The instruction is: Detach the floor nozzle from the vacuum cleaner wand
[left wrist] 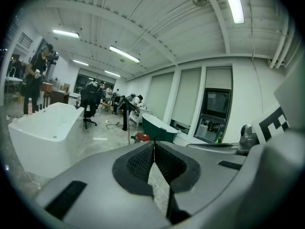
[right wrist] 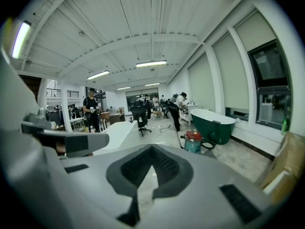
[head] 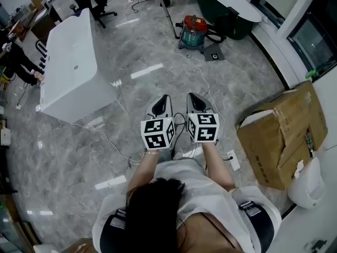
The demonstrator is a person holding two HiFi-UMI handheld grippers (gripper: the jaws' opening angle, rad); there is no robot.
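Note:
A vacuum cleaner [head: 195, 33] with a red top and teal drum stands on the marble floor far ahead of me, with a dark flat floor nozzle [head: 214, 52] beside it. It also shows in the right gripper view as the vacuum cleaner [right wrist: 194, 141], and small in the left gripper view as the vacuum cleaner [left wrist: 141, 137]. A thin pale wand [head: 169, 20] rises to its left. My left gripper [head: 164, 98] and right gripper [head: 190, 96] are held side by side at waist height, well short of the vacuum. Both are shut and empty: left gripper [left wrist: 153, 144], right gripper [right wrist: 152, 148].
A white bathtub [head: 73, 70] stands to the left and a dark green bathtub [head: 226, 9] behind the vacuum. An open cardboard box [head: 284, 133] sits at the right. A white cable and power strip [head: 233, 159] lie near my feet. A person [head: 16, 62] stands at far left.

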